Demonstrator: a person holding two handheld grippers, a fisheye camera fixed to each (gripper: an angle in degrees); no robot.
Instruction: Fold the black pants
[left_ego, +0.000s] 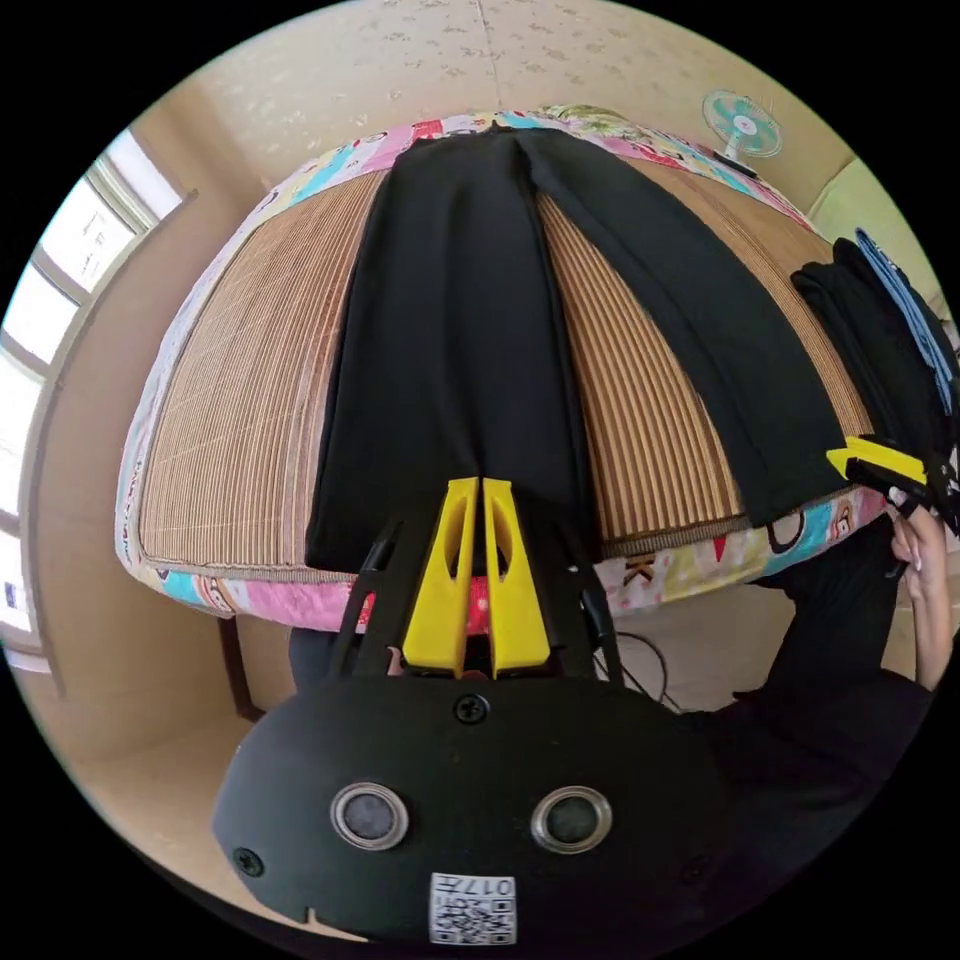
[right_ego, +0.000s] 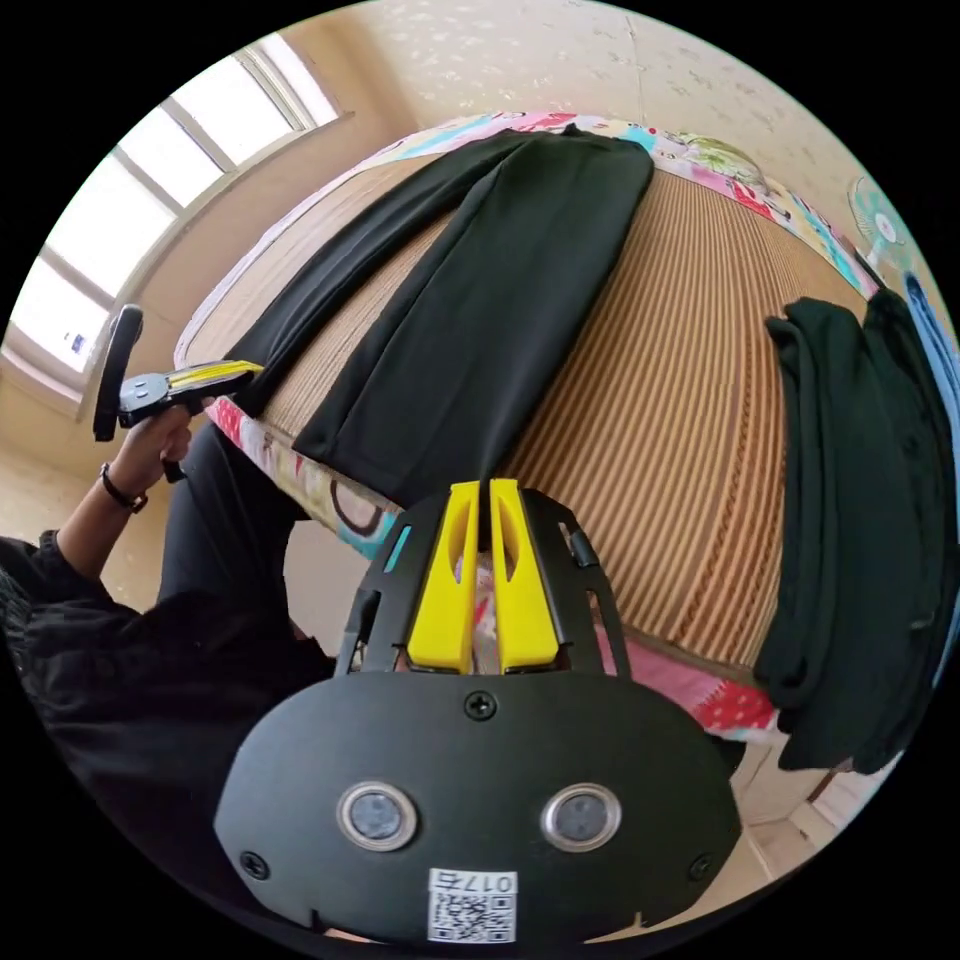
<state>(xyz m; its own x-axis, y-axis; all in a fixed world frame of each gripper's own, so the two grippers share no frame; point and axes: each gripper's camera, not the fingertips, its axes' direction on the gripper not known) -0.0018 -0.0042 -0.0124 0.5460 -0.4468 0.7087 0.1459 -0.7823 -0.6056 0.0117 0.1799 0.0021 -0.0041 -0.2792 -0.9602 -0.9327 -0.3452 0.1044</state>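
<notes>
The black pants (left_ego: 450, 330) lie flat on a bamboo mat (left_ego: 250, 380) on a bed, waist at the far side, legs spread in a V toward me. My left gripper (left_ego: 480, 488) is shut on the hem of one leg at the bed's near edge. The right gripper (left_ego: 850, 455) shows at the other leg's hem. In the right gripper view, the pants (right_ego: 520, 260) run up and away, and my right gripper (right_ego: 478, 488) is shut on the hem corner of the nearer leg. The left gripper (right_ego: 215, 372), held in a hand, pinches the farther leg's hem.
A stack of folded dark clothes (left_ego: 880, 330) (right_ego: 860, 500) sits on the mat (right_ego: 680, 400) to the right of the pants. A colourful sheet (left_ego: 700, 560) edges the bed. A fan (left_ego: 742, 122) stands behind it and windows (right_ego: 150, 200) are on the left. A person's dark sleeve (right_ego: 120, 640) is close.
</notes>
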